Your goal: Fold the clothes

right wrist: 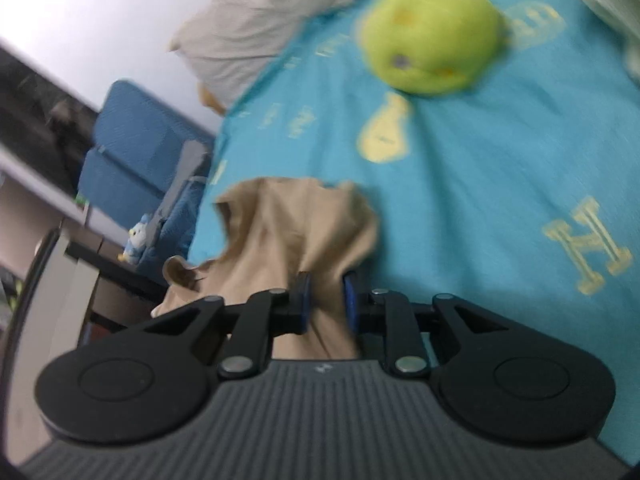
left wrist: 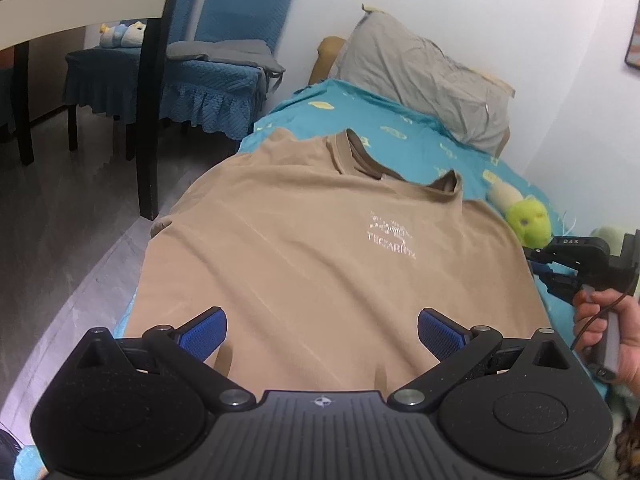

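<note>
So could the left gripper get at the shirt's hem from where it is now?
Probably yes. The left gripper is open just above the tan T-shirt, with its jaws spread over bare fabric near the hem; nothing lies between them. The right gripper clamps the shirt's far side.

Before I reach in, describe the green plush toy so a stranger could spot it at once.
Start at the bed with the teal sheet and the grey pillow at its head. Beside the spread tan T-shirt, toward the wall, lies the green plush toy. It is the only round, lime-green thing on the bed.
</note>
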{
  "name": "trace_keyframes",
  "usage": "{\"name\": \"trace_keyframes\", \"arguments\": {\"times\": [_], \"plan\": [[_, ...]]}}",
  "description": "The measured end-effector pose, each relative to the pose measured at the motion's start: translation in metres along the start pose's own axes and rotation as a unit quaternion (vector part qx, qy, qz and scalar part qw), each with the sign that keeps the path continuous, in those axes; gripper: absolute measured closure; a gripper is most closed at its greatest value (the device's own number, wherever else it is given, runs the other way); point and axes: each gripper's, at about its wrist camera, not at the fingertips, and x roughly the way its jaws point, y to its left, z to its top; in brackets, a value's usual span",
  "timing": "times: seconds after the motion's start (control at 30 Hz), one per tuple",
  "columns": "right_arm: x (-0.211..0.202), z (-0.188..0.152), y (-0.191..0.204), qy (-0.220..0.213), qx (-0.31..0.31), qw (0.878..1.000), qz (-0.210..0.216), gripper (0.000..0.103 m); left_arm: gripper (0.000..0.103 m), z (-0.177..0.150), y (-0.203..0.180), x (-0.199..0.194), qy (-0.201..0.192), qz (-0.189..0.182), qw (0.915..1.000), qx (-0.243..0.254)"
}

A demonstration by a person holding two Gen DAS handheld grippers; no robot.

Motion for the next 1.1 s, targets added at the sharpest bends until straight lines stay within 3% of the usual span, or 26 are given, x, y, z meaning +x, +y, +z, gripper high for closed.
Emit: {"name": "trace_keyframes", "arguments": {"times": [0.17,0.33,0.37,0.43,0.47,0.5,0.57,0.63,0.7,0.73,0.77,0.8,0.87,1.03,1.1], "plan": [[0.015,-0.035,0.080,0.007,-0.146,0.989,0.001,0.084,0.000,0.003,0.001,-0.002,-0.007,-0.003,1.0000,-0.004],[0.036,-0.088,0.130,0.043,-0.276,0.960,-0.017,0.080,0.000,0.003,0.004,-0.003,-0.006,-0.003,0.9999,-0.011],[0.036,-0.094,0.136,0.050,-0.293,0.955,-0.016,0.072,0.000,0.003,0.005,-0.003,-0.007,-0.005,0.9999,-0.015],[0.022,-0.092,0.139,0.034,-0.303,0.952,0.017,0.044,0.000,0.004,0.005,-0.005,-0.010,-0.007,0.9998,-0.016],[0.011,-0.083,0.133,0.013,-0.285,0.958,0.037,0.026,0.000,0.004,0.004,-0.007,-0.012,-0.008,0.9998,-0.016],[0.001,-0.074,0.126,-0.009,-0.266,0.962,0.057,0.017,0.000,0.004,0.004,-0.008,-0.013,-0.009,0.9997,-0.016],[-0.017,-0.051,0.107,-0.046,-0.202,0.975,0.083,0.019,0.000,0.004,0.003,-0.009,-0.015,-0.012,0.9997,-0.017],[-0.033,-0.029,0.074,-0.087,-0.104,0.988,0.076,0.019,0.000,0.004,0.002,-0.010,-0.017,-0.015,0.9996,-0.018],[-0.044,-0.016,0.039,-0.120,-0.008,0.991,0.051,0.017,0.000,0.004,0.001,-0.011,-0.017,-0.016,0.9996,-0.017],[-0.046,-0.012,0.022,-0.119,0.032,0.991,0.044,0.017,0.000,0.004,0.000,-0.011,-0.018,-0.017,0.9996,-0.017],[-0.047,-0.009,0.007,-0.117,0.067,0.990,0.037,0.024,0.000,0.004,0.000,-0.012,-0.018,-0.018,0.9995,-0.016],[-0.043,-0.008,-0.003,-0.106,0.084,0.990,0.031,0.033,0.000,0.004,0.000,-0.012,-0.018,-0.018,0.9995,-0.016],[-0.036,-0.005,-0.020,-0.085,0.113,0.990,0.019,0.038,0.000,0.003,-0.001,-0.011,-0.017,-0.018,0.9996,-0.016],[0.006,-0.012,-0.013,-0.023,0.099,0.994,0.045,0.041,0.000,0.002,0.000,-0.007,-0.009,-0.021,0.9996,-0.018],[0.025,-0.014,-0.002,0.002,0.071,0.997,0.041,0.048,0.000,0.002,-0.002,-0.004,-0.007,-0.020,0.9997,-0.013]]}}
